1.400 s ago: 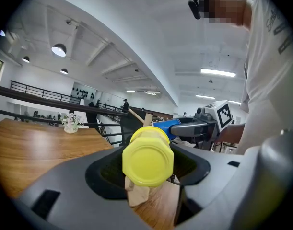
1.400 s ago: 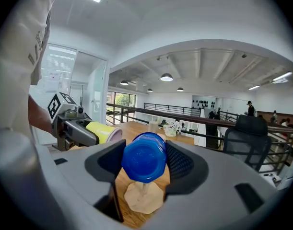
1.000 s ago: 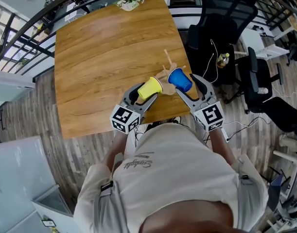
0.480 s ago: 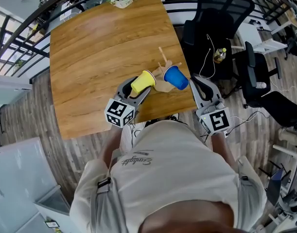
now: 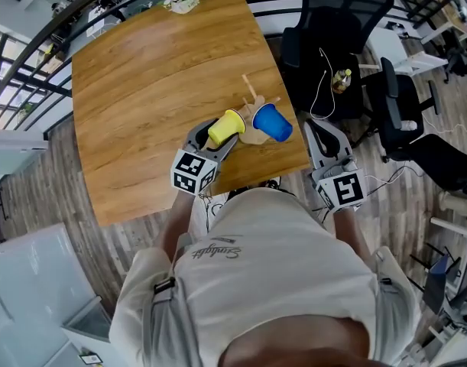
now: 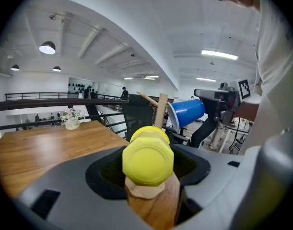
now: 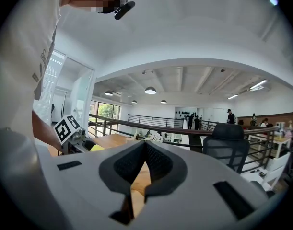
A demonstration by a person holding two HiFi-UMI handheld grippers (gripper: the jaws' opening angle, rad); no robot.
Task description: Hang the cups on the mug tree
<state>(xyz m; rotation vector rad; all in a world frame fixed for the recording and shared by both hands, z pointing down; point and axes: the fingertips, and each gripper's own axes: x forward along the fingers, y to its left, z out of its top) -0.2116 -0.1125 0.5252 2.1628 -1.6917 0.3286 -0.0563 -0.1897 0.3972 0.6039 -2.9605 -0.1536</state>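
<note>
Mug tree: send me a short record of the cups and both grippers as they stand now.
blue cup: hanging tilted on the wooden mug tree, free of both grippers
yellow cup: gripped, close beside the tree, not seen on a peg
left gripper: shut on the yellow cup
right gripper: clear of the tree, jaws have just closed, nothing between them

Left grips, right's empty!
Left hand-held gripper (image 5: 216,134) clamps the yellow cup (image 5: 225,127) over the counter's (image 5: 141,90) near edge; right hand-held gripper (image 7: 145,150), jaws pressed together, hangs off its near right corner.
</note>
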